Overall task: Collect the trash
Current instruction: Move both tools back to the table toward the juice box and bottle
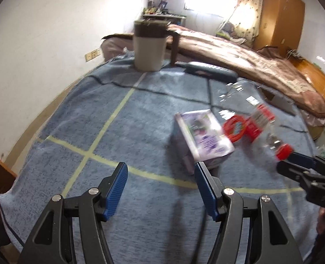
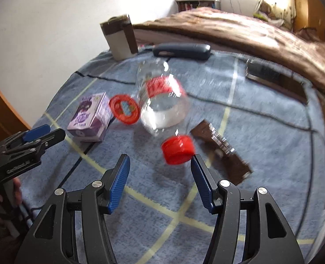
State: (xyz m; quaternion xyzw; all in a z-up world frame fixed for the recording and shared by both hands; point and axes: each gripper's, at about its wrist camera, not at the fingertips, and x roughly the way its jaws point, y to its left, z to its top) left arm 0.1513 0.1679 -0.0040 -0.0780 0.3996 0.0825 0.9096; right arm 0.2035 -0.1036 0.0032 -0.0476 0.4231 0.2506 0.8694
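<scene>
Lying across the frame is a blue blanket [image 2: 261,154] marked with pale tape lines; a beige bin [image 1: 149,46] is standing at its far edge; a clear plastic bottle [image 2: 162,103] with a red label and red cap [image 2: 177,149] is appearing blurred just beyond the right gripper [image 2: 160,165], whose fingers are standing apart, gripping nothing; a purple carton [image 1: 203,137] is resting beside a red lid [image 2: 124,109]; the left gripper [image 1: 161,172] is hovering with fingers spread wide, holding nothing; a brown wrapper [image 2: 224,151] is lying near the cap.
</scene>
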